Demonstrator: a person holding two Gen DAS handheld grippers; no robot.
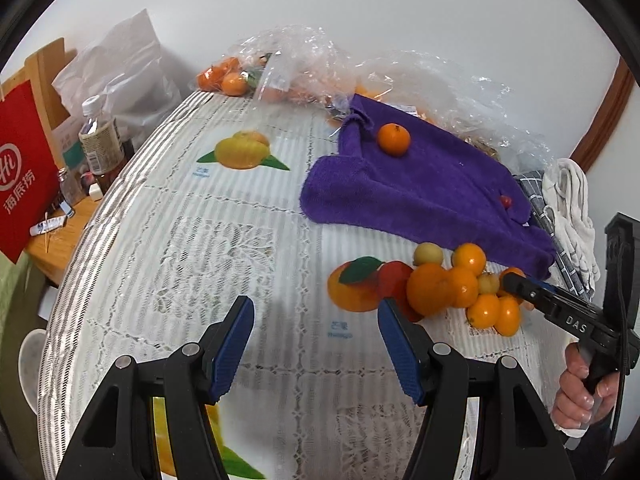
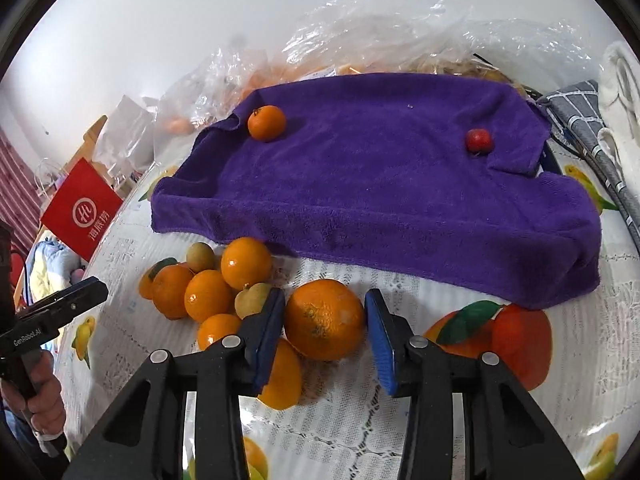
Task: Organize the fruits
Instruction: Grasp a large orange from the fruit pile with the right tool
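Fingers of the right gripper [image 2: 325, 330] are angled steeply down at the tablecloth [image 1: 240, 240], and a large orange [image 2: 325, 314] is bracketed between the blue pads: the left pad touches its skin, while a thin gap is seen at the right pad, so a firm clamp cannot be confirmed. Nothing is held by the left gripper [image 1: 316, 344]; its fingers are spread apart above bare cloth, tilted downward, beside the fruit pile. Each tool is gripped by a hand [image 1: 580, 392] around its handle. Just left of the large orange, a cluster of small oranges [image 2: 208, 280] and pale yellow-green fruits [image 2: 201, 257] is heaped together, touching. Behind it, a purple towel [image 2: 380, 184] is spread, on which a small mandarin [image 2: 267, 123] and a tiny red fruit [image 2: 479, 141] are set well apart. Farther back, crumpled clear plastic bags [image 2: 400, 28] are piled by the wall.
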